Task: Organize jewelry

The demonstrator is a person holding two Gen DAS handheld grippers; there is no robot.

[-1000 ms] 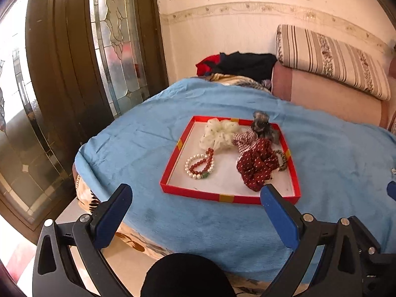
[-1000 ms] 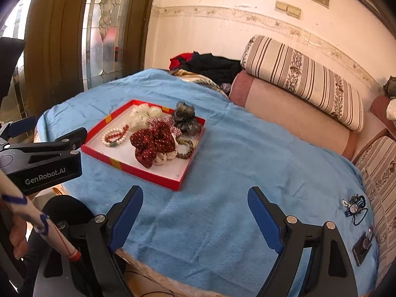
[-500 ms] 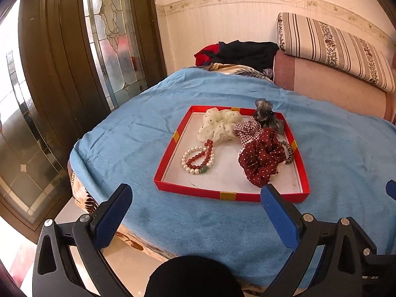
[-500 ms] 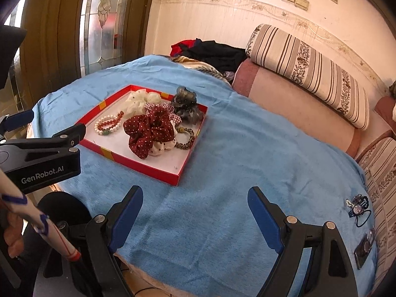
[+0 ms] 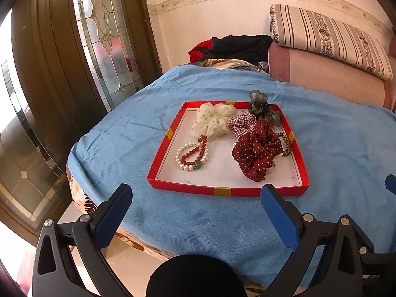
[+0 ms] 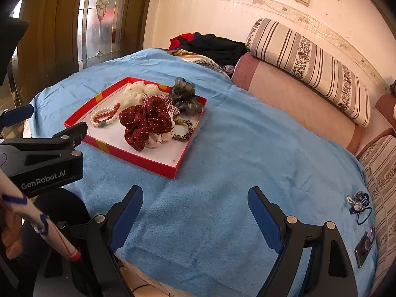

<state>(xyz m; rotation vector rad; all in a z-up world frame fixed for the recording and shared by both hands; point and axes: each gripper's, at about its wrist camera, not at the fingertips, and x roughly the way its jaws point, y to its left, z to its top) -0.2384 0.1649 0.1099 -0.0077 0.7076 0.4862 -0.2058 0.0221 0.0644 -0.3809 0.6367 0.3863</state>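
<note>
My left gripper (image 5: 195, 195) hangs over the near edge of the blue blanket (image 5: 334, 153), its two blue fingers (image 5: 112, 214) spread wide with nothing between them but cloth below, and my right gripper (image 6: 195, 198) stands just as wide apart over bare blanket, holding nothing either. Ahead of my left fingers lies the shallow red tray (image 5: 163, 156) with its white floor. In its left half a pearl bracelet (image 5: 183, 148) and a red bead bracelet (image 5: 198, 148) lie overlapping. Behind them sits a cream scrunchie (image 5: 214, 120), and to the right a dark red dotted scrunchie (image 5: 257, 153), partly over a checked one (image 5: 241, 123), with a grey scrunchie (image 5: 261, 106) at the far corner and a leopard-patterned hair tie (image 6: 184, 128) by the right wall. In the right wrist view, more small jewelry (image 6: 358, 203) rests on the blanket well apart from the tray, far to the right near a striped cushion (image 6: 309, 61)
</note>
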